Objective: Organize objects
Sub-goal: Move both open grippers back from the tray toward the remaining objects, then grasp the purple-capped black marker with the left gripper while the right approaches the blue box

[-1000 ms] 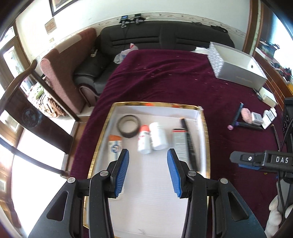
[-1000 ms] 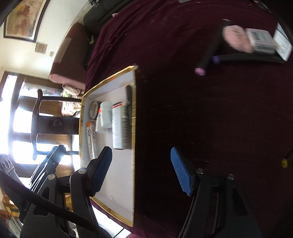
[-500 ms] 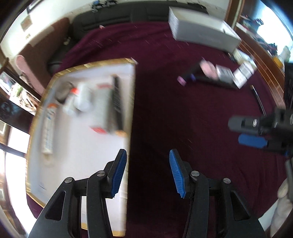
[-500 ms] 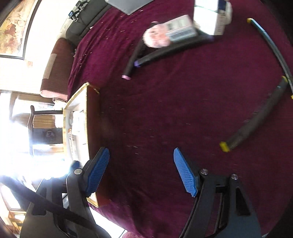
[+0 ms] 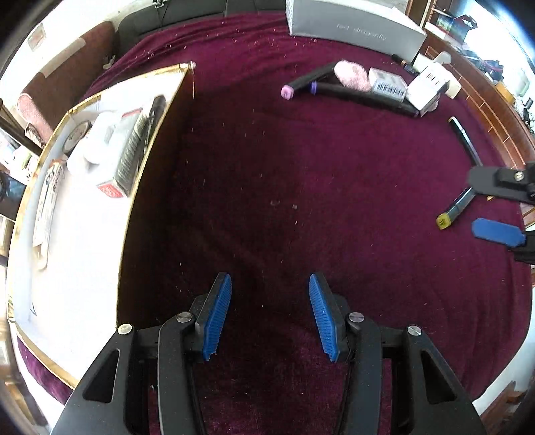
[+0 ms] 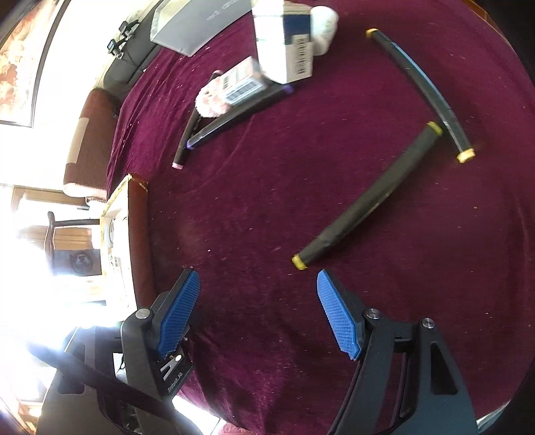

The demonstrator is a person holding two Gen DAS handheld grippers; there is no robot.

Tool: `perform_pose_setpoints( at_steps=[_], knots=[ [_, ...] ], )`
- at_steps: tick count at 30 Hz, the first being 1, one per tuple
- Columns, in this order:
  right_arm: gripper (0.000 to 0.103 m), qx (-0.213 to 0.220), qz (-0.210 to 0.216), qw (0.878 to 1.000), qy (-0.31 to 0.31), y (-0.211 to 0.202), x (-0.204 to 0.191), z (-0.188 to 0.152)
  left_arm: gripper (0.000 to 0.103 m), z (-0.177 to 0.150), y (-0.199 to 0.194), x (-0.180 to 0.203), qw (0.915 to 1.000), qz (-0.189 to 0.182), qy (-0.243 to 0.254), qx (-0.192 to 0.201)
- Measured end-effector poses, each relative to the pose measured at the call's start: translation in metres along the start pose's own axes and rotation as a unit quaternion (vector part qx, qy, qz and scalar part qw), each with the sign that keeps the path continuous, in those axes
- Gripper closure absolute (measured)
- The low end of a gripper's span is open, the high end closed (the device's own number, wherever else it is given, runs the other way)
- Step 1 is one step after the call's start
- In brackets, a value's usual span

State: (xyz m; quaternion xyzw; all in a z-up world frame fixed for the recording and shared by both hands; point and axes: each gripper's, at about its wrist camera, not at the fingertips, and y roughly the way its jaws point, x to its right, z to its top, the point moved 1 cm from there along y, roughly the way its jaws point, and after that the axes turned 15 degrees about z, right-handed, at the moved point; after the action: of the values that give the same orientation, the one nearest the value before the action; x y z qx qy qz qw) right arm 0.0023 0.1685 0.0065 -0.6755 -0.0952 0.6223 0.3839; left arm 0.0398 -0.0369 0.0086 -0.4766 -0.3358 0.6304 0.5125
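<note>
Tablecloth (image 5: 301, 187): deep maroon, flecked with pale specks; tray (image 5: 132, 214): white interior, gold rim; gripper pads (image 6: 179, 313): blue, fine cross-hatch texture, on black frames; nearest tube (image 6: 364, 197): black, yellow end caps; second tube (image 6: 419, 83): black, yellow ends; puff (image 5: 352, 75): pale pink; large box (image 5: 351, 26): grey.

You have a gold-rimmed white tray (image 5: 127, 214) on the maroon desk (image 5: 301, 187), holding small boxes and bottles packed at its far end. Out on the cloth lie two black yellow-capped tubes (image 6: 364, 197), forming a T, and farther off two purple-tipped tubes (image 5: 361, 95) under a pink puff (image 5: 352, 75) and small barcoded boxes (image 5: 389, 83).
</note>
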Motion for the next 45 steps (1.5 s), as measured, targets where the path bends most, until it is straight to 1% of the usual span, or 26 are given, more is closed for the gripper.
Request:
perform_pose_setpoints(
  at_steps=[4,7,9,11,14,16,17,18,19,20,21,22,23,24,25,26,29,32,35,36,38,40,41,42,44,45],
  knots=[
    [0.030,0.004,0.007,1.000,0.006,-0.003,0.005,0.003,0.060,-0.003,-0.002,0.003,0.9999,0.008,0.003,0.007],
    [0.030,0.003,0.012,1.000,0.003,-0.002,0.004,0.004,0.052,-0.005,-0.003,0.002,0.9998,0.015,0.000,0.014],
    [0.030,0.003,0.013,1.000,0.000,-0.001,0.001,0.006,0.044,-0.006,-0.002,-0.003,0.9998,0.012,-0.012,0.014],
    [0.030,0.006,0.010,1.000,-0.005,-0.003,-0.001,0.010,0.042,-0.007,-0.001,-0.004,0.9997,0.007,-0.016,0.015],
    [0.030,0.029,-0.014,0.999,-0.031,-0.018,-0.009,0.024,0.038,-0.009,-0.002,-0.004,0.9996,0.010,-0.014,0.023],
    [0.030,0.059,-0.050,0.995,-0.062,-0.036,-0.018,0.035,0.034,-0.011,-0.003,-0.003,0.9995,0.009,-0.014,0.028],
    [0.030,0.080,-0.076,0.990,-0.085,-0.046,-0.024,0.039,0.030,-0.011,-0.003,-0.002,0.9995,0.007,-0.011,0.030],
    [0.030,0.105,-0.109,0.982,-0.114,-0.056,-0.033,0.043,0.023,-0.012,-0.003,0.000,0.9995,0.004,-0.008,0.031],
    [0.028,0.135,-0.149,0.968,-0.152,-0.067,-0.044,0.045,0.018,-0.013,-0.003,0.003,0.9995,0.000,-0.001,0.031],
    [0.016,0.157,-0.180,0.953,-0.184,-0.074,-0.054,0.047,0.007,-0.014,-0.002,0.008,0.9995,-0.004,0.008,0.030],
    [0.006,0.172,-0.198,0.943,-0.207,-0.079,-0.060,0.050,0.001,-0.016,-0.001,0.012,0.9995,-0.006,0.017,0.026],
    [0.000,0.175,-0.183,0.943,-0.215,-0.083,-0.061,0.059,0.001,-0.017,-0.002,0.014,0.9993,-0.005,0.019,0.031],
    [0.000,0.162,-0.157,0.954,-0.199,-0.083,-0.055,0.070,0.001,-0.017,-0.002,0.014,0.9995,-0.007,0.013,0.027],
    [0.002,0.140,-0.136,0.968,-0.157,-0.082,-0.044,0.086,0.001,-0.017,-0.002,0.015,0.9995,-0.006,0.016,0.027],
    [0.004,0.120,-0.122,0.979,-0.110,-0.079,-0.031,0.100,0.001,-0.017,-0.003,0.015,0.9995,-0.007,0.018,0.026],
    [0.006,0.117,-0.112,0.983,-0.090,-0.077,-0.024,0.109,0.001,-0.018,-0.003,0.015,0.9994,-0.009,0.022,0.026],
    [0.006,0.138,-0.135,0.976,-0.099,-0.074,-0.028,0.129,0.001,-0.021,-0.005,0.015,0.9991,-0.009,0.021,0.037],
    [0.006,0.140,-0.105,0.980,-0.091,-0.062,-0.039,0.155,0.001,-0.025,-0.007,0.016,0.9990,-0.009,0.019,0.040],
    [0.006,0.141,-0.118,0.978,-0.096,-0.045,-0.043,0.186,0.001,-0.025,-0.007,0.016,0.9989,-0.009,0.020,0.041],
    [0.006,0.133,-0.117,0.979,-0.096,-0.037,-0.041,0.193,0.001,-0.023,-0.006,0.015,0.9989,-0.009,0.020,0.041],
    [0.006,0.091,-0.089,0.988,-0.087,-0.017,-0.036,0.201,0.001,-0.021,-0.005,0.013,0.9990,-0.011,0.022,0.038],
    [0.004,0.024,-0.043,0.994,-0.093,0.004,-0.038,0.190,0.002,-0.019,-0.005,0.014,0.9991,-0.018,0.023,0.030],
    [0.003,0.012,-0.053,0.990,-0.129,0.006,-0.048,0.181,0.002,-0.017,-0.005,0.011,0.9991,-0.029,0.014,0.026],
    [0.004,-0.019,-0.035,0.987,-0.154,0.008,-0.057,0.168,0.002,-0.012,-0.007,0.006,0.9987,-0.045,0.002,0.023],
    [0.004,-0.114,0.059,0.980,-0.154,0.011,-0.066,0.138,0.002,-0.007,-0.010,-0.003,0.9964,-0.079,-0.026,0.016],
    [0.004,-0.149,0.084,0.973,-0.155,0.011,-0.069,0.122,0.002,-0.005,-0.012,-0.006,0.9954,-0.087,-0.034,0.018]
  ],
)
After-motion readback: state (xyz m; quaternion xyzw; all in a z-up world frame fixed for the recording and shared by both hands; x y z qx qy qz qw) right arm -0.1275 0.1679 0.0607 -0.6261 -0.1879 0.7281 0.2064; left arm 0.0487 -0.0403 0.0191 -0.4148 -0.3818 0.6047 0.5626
